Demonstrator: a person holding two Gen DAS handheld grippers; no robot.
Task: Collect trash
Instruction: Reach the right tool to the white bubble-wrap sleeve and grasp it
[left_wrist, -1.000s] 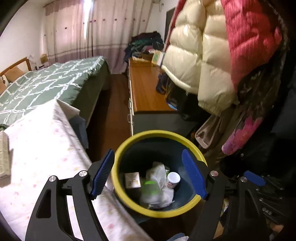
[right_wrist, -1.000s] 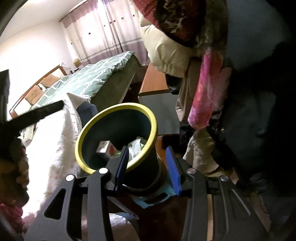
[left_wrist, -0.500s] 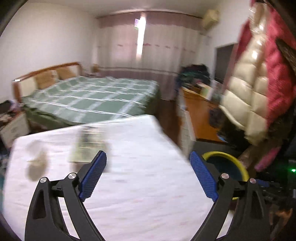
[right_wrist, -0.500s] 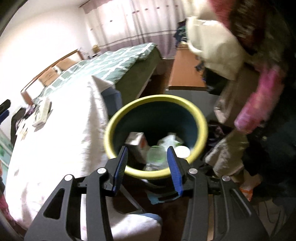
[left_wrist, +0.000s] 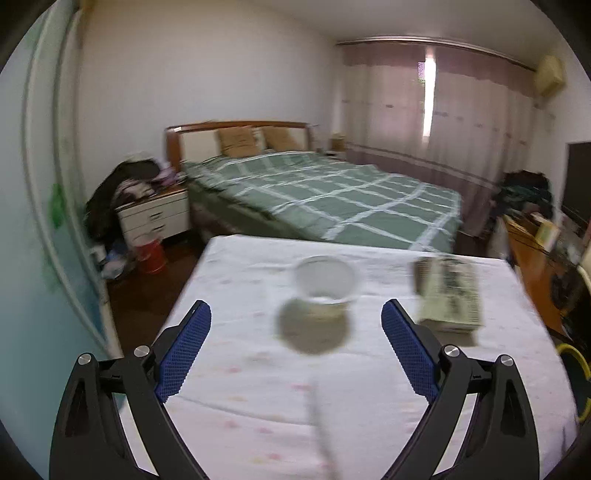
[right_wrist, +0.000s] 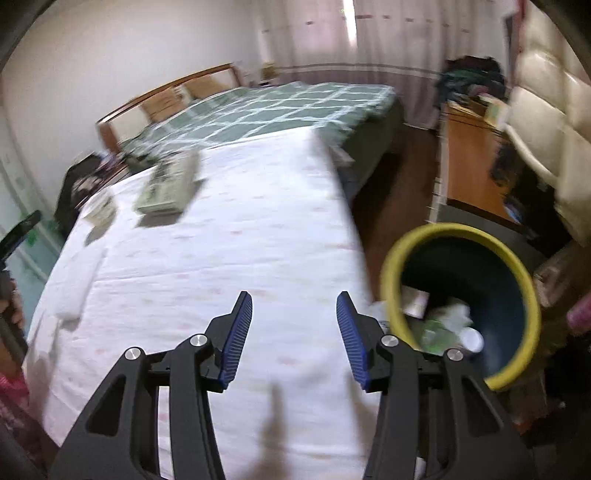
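Observation:
A clear plastic cup (left_wrist: 325, 280) stands on the table's white cloth (left_wrist: 258, 369), straight ahead of my left gripper (left_wrist: 293, 347), which is open, empty and short of the cup. My right gripper (right_wrist: 293, 332) is open and empty above the same cloth (right_wrist: 221, 258). The yellow-rimmed dark bin (right_wrist: 458, 295) sits off the table's right edge, holding a carton, crumpled wrappers and a small white cup. The plastic cup also shows blurred at the far left in the right wrist view (right_wrist: 99, 210).
A folded newspaper (left_wrist: 448, 295) lies on the table to the right of the cup; it also shows in the right wrist view (right_wrist: 168, 188). A green checked bed (left_wrist: 325, 192) stands beyond the table. A wooden cabinet (right_wrist: 469, 166) and hanging coats (right_wrist: 546, 110) stand right of the bin.
Both grippers swung left from the bin toward the table. The left view turned from the bin to the cup and newspaper. The right gripper opened wider.

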